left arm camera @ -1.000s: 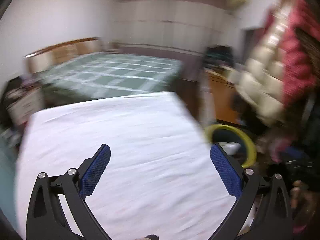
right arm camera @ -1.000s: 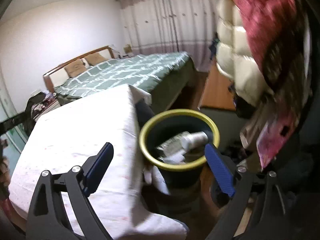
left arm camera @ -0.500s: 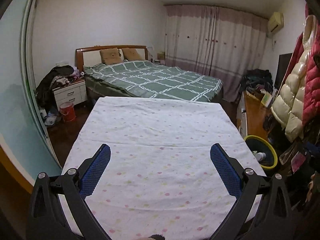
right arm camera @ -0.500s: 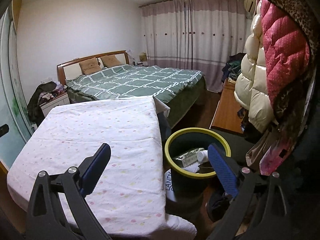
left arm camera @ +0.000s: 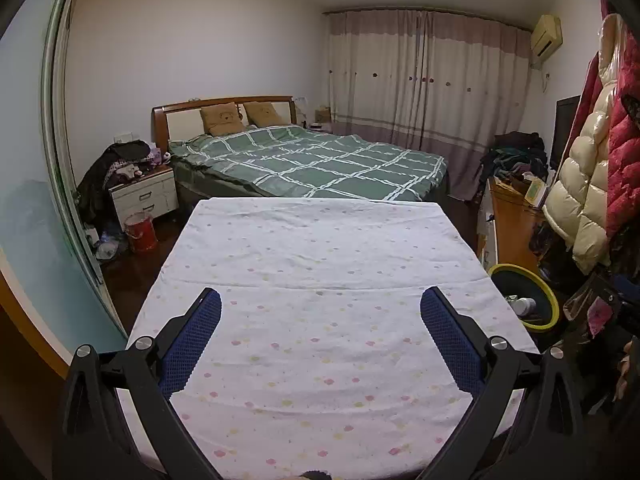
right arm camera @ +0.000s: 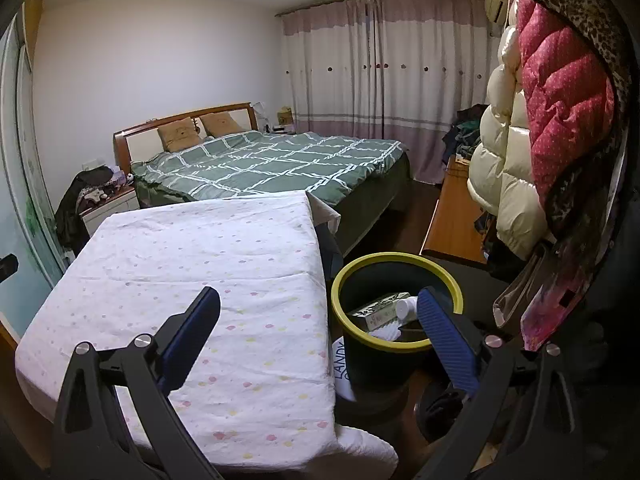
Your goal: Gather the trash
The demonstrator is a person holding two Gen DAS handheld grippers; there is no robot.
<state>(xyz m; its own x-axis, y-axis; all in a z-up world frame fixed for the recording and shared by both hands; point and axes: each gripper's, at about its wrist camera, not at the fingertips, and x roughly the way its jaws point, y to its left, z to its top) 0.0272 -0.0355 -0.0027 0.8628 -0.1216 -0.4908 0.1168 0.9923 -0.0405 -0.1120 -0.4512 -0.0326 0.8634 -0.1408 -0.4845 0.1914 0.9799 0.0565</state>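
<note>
A dark trash bin with a yellow rim (right arm camera: 396,268) stands on the floor right of the table. It holds a small box (right arm camera: 378,312), a white bottle (right arm camera: 406,307) and white paper. The bin also shows at the right in the left wrist view (left arm camera: 550,300). My left gripper (left arm camera: 320,336) is open and empty above the table covered with a white dotted cloth (left arm camera: 320,264). My right gripper (right arm camera: 318,330) is open and empty, over the table's right edge (right arm camera: 320,280) and the bin.
A bed with a green checked cover (left arm camera: 320,160) stands behind the table. A nightstand (left arm camera: 144,196) with clothes and a red bucket (left arm camera: 140,232) stand at the left. Padded jackets (right arm camera: 560,100) hang at the right above a wooden cabinet (right arm camera: 452,216).
Both views pulled back from the bin and steadied. The left view swung left and centred on the table. Both grippers stayed open.
</note>
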